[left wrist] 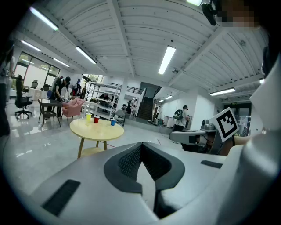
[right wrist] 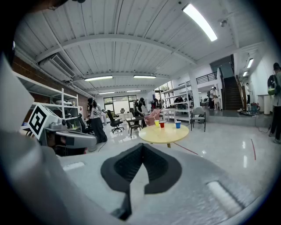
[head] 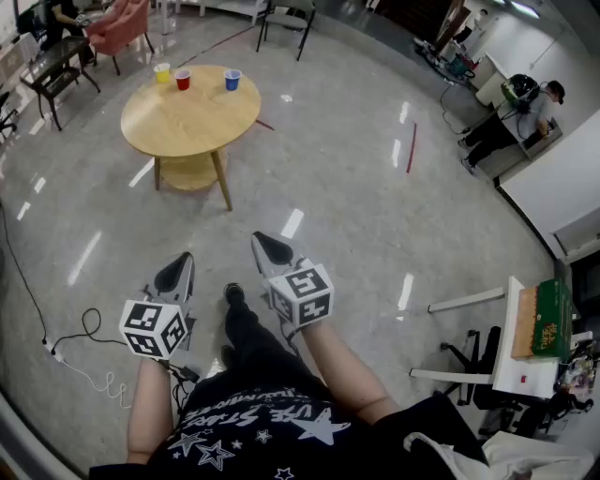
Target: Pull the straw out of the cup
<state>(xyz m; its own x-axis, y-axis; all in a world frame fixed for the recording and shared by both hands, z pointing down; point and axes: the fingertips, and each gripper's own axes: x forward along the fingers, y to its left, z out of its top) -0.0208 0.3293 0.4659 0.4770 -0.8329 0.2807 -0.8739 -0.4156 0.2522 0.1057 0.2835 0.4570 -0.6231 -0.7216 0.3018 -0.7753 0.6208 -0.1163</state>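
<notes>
left gripper (head: pixel 180 265): fingers together, empty | right gripper (head: pixel 270 247): fingers together, empty | both tilted slightly down, side by side

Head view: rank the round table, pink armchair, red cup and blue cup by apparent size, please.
1. Round table, clearly largest.
2. Pink armchair, partly cut off by the frame edge.
3. Red cup and blue cup: look alike, so unranked.
</notes>
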